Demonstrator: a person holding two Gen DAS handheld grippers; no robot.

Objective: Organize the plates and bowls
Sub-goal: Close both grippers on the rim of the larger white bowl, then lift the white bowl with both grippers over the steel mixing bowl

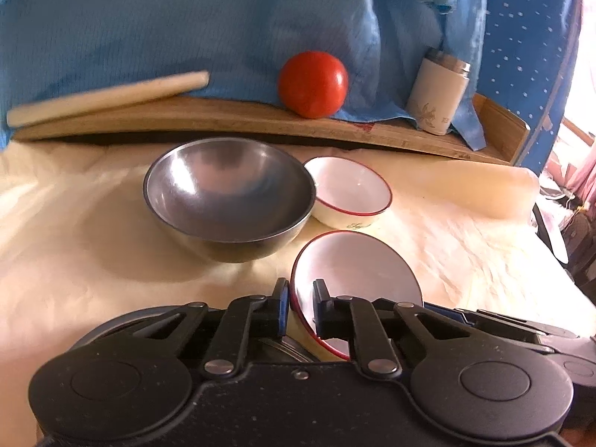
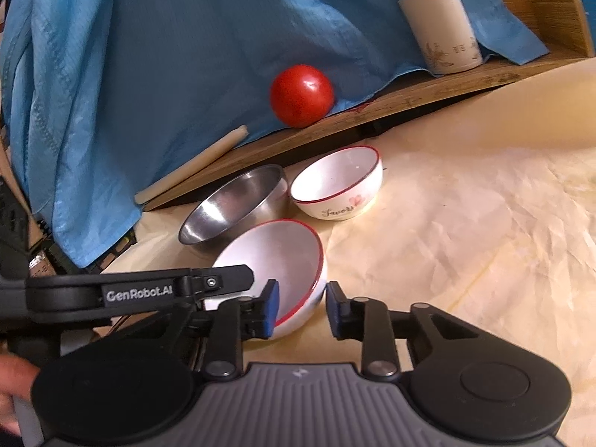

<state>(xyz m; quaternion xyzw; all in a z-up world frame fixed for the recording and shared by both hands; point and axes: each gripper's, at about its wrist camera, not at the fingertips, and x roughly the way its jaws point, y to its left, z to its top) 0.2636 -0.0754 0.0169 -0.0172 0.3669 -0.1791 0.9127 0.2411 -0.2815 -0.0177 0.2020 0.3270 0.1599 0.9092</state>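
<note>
A steel bowl stands on the cream cloth; it also shows in the right wrist view. A white bowl with a red rim stands upright just right of it. A second white red-rimmed bowl is tilted in front of them. My left gripper is shut on this tilted bowl's left rim. My right gripper is open, its jaws astride the same bowl's right rim without clamping it. The left gripper's body shows in the right wrist view.
A wooden board runs along the back, with a red ball, a white rolling stick and a white canister with a metal lid on it. Blue cloth hangs behind. The table's edge drops off at right.
</note>
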